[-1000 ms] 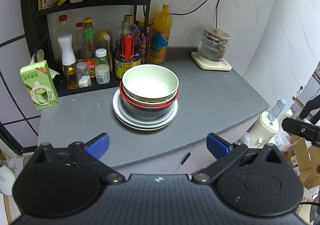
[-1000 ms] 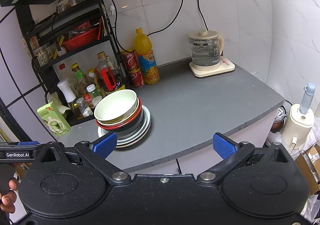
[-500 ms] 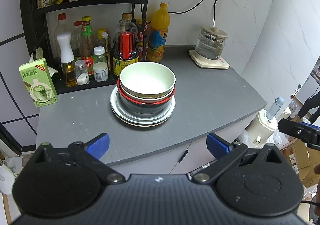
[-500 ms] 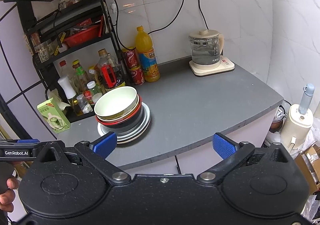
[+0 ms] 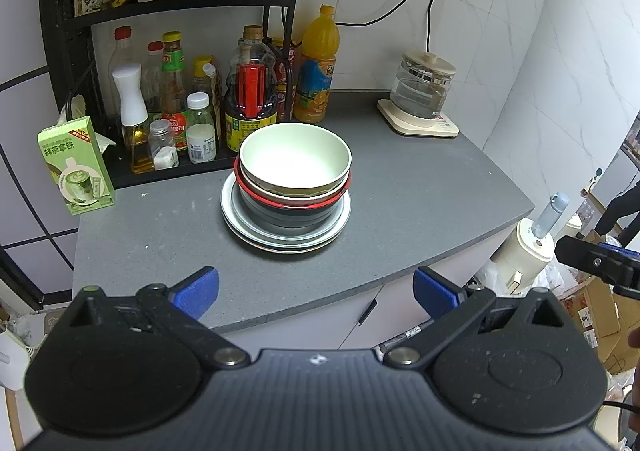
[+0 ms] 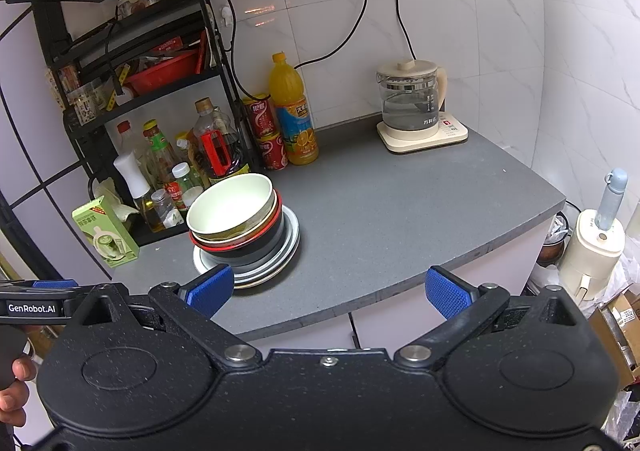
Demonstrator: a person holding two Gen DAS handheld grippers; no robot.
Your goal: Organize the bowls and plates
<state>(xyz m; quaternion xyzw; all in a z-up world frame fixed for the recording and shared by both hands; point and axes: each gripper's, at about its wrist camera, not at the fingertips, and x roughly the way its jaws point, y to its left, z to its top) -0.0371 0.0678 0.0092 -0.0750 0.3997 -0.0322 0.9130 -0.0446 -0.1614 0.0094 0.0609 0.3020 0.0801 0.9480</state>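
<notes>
A stack of dishes stands on the grey counter [image 5: 420, 195]. On top is a cream bowl [image 5: 295, 157] [image 6: 230, 207], nested in a red-rimmed black bowl [image 5: 292, 207] [image 6: 256, 241]. Both rest on a few grey plates [image 5: 240, 221] [image 6: 290, 247]. My left gripper [image 5: 316, 291] is open, held off the counter's front edge, short of the stack, with nothing between its blue pads [image 5: 196, 289]. My right gripper [image 6: 328, 291] is also open and empty, in front of the counter edge, with the stack behind its left pad [image 6: 210, 289].
A black rack [image 5: 76, 63] of sauce bottles stands behind the stack. A green carton [image 5: 76, 167] sits at the counter's left, an orange juice bottle [image 5: 318, 67] and a glass kettle [image 5: 422, 97] at the back. A cream appliance [image 6: 596, 247] stands past the right edge.
Both grippers have drawn back and slightly away from the counter, so the stack looks a little smaller and farther. Nothing on the counter has moved.
</notes>
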